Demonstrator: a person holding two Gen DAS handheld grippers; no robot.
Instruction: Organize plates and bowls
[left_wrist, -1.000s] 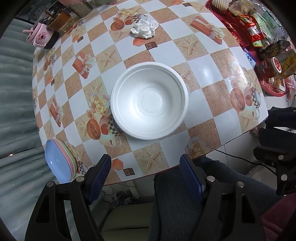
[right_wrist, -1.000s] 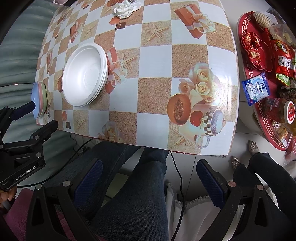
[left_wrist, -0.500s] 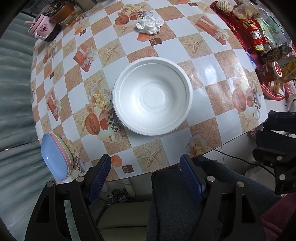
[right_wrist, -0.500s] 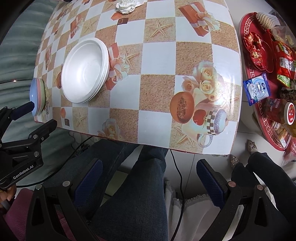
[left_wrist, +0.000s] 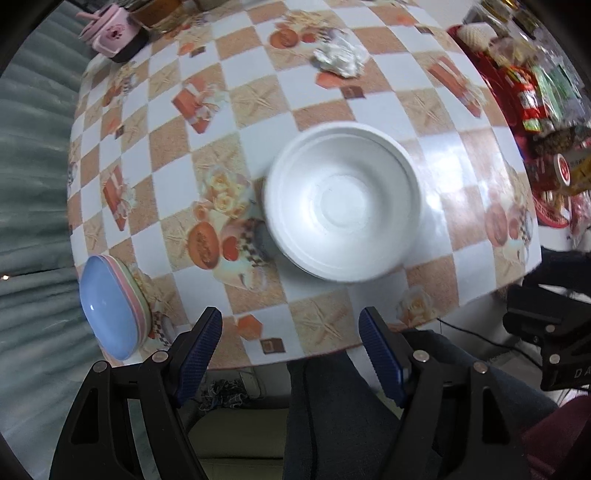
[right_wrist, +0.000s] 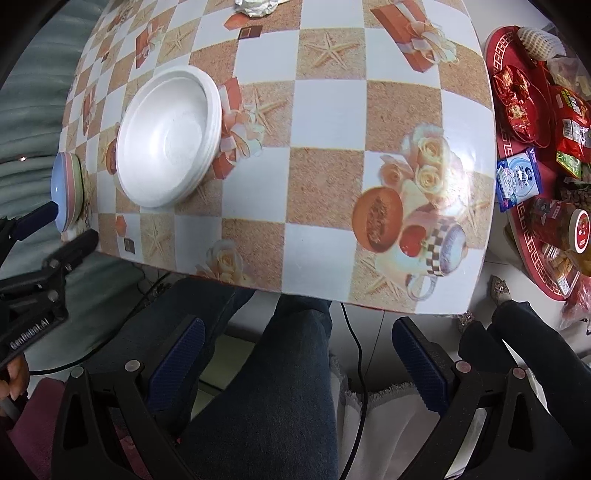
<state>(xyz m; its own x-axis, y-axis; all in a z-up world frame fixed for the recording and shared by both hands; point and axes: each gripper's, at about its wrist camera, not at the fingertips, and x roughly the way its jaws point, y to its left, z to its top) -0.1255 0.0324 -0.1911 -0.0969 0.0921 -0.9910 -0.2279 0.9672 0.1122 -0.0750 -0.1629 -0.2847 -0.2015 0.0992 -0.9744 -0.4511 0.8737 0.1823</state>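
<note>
A stack of white foam bowls (left_wrist: 343, 201) sits on the checked tablecloth (left_wrist: 443, 155), left of centre in the right wrist view (right_wrist: 170, 136). At the table's near left corner lies a small stack of plates, blue on top with pink and green under it (left_wrist: 110, 306) (right_wrist: 66, 192). My left gripper (left_wrist: 291, 317) hangs open and empty over the table's near edge, between the plates and the bowls; the right wrist view shows it beside the plates (right_wrist: 59, 229). My right gripper (right_wrist: 298, 332) stands open and empty off the table, above the person's legs.
A crumpled white tissue (left_wrist: 340, 55) and a pink cup (left_wrist: 114, 37) lie at the far side. A red tray of snack packets (right_wrist: 535, 110) stands to the right of the table. The person's legs (right_wrist: 288, 387) and a black cable (right_wrist: 354, 343) are below the near edge.
My left gripper has drifted left along the near edge, so the bowls now sit further right in its view and the plates show more fully. The right gripper has hardly moved.
</note>
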